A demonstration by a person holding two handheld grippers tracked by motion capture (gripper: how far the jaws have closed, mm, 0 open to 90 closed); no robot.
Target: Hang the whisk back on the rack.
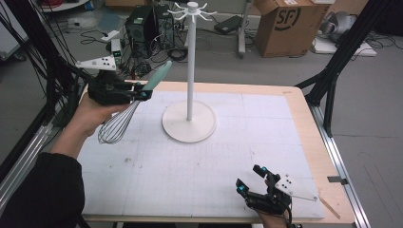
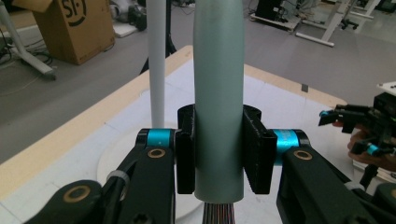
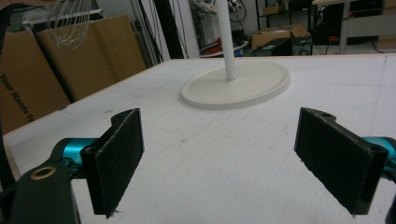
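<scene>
Even, soft indoor light from overhead; shadows were faint. High view was low-res and slightly soft. Both gripper views were sharp up close, hazy and washed-out toward the background.

In the left gripper view, the pale green cylindrical whisk handle [image 2: 218, 93] runs past the top edge above the clamping jaws; its thin wire loops [image 2: 217, 213], just below them, are cut off at the bottom.

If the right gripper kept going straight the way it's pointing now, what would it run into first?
Probably the round base of the white stand. The right gripper has open, empty jaws aimed across bare mat at that base; depth is hard to judge.
</scene>
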